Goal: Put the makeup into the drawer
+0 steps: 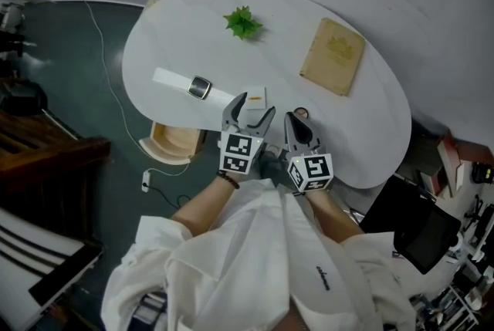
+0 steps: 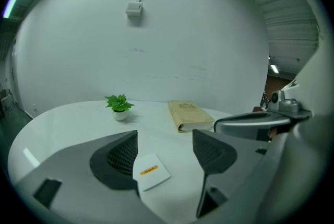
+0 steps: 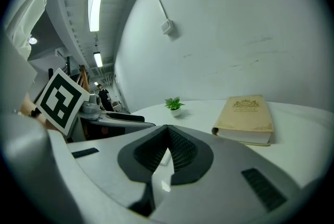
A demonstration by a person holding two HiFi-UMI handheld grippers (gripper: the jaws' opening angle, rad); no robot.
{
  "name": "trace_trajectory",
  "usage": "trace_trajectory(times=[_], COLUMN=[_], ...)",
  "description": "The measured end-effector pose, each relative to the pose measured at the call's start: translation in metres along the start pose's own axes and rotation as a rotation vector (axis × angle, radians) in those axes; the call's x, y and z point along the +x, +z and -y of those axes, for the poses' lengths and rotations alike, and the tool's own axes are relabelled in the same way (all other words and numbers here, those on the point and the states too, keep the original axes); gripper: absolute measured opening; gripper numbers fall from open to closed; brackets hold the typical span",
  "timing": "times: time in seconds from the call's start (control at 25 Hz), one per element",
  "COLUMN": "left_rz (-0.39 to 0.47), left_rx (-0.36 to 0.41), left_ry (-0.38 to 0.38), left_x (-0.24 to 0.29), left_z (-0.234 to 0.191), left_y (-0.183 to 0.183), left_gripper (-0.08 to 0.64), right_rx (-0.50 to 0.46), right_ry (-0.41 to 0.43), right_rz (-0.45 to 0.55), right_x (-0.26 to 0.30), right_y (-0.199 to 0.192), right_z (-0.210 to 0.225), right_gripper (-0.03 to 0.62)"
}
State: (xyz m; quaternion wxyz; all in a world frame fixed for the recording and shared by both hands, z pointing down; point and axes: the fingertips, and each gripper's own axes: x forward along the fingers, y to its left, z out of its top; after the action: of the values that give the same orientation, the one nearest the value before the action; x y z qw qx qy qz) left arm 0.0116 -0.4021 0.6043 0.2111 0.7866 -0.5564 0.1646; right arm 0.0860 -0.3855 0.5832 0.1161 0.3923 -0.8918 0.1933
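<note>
- While the makeup box [image 2: 151,171] lies out on the white tabletop [image 1: 193,25], nothing of the task looks done: it has not been picked up or stowed.
- Three steps are left: taking hold of the box, carrying it to the drawer, and setting it inside.
- A pale wooden compartment [image 1: 176,143] shows under the tabletop's near edge, off to the left. I judge it to be the drawer, standing open, though I cannot be sure.
- The left hand-held gripper [image 1: 251,112] has its jaws wide apart and holds nothing. The box sits on the tabletop just ahead, in line with the gap and nearer the left jaw, and no pad appears to press on it.
- The right hand-held gripper [image 3: 167,145] has its jaws closed together with nothing between them, just beside the left one at the near edge.
- The makeup is a small, flat, white, squarish box with a short orange label on top. It lies flat, turned cornerwise to the left hand-held gripper.
- Being so thin, it probably calls for a low grip across its edges.
</note>
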Motion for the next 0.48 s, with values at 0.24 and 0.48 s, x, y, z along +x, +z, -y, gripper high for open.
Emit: trace_trajectory(times=[0.24,0.48], left_rz=[-0.059,-0.134], left_rx=[-0.024,-0.062], left_ry=[0.037,0.091], left_x=[0.019,0.037], left_z=[-0.012,-0.021], left_y=[-0.026,-0.049], left_gripper=[0.331,0.353], right_rx=[0.001,0.024], right_ry=[-0.008,-0.015], right_rz=[-0.052,-0.079], right_x=[0.023,0.035], right_y=[-0.019,-0.032], right_z=[0.001,0.001], right_gripper=[0.017,0.017])
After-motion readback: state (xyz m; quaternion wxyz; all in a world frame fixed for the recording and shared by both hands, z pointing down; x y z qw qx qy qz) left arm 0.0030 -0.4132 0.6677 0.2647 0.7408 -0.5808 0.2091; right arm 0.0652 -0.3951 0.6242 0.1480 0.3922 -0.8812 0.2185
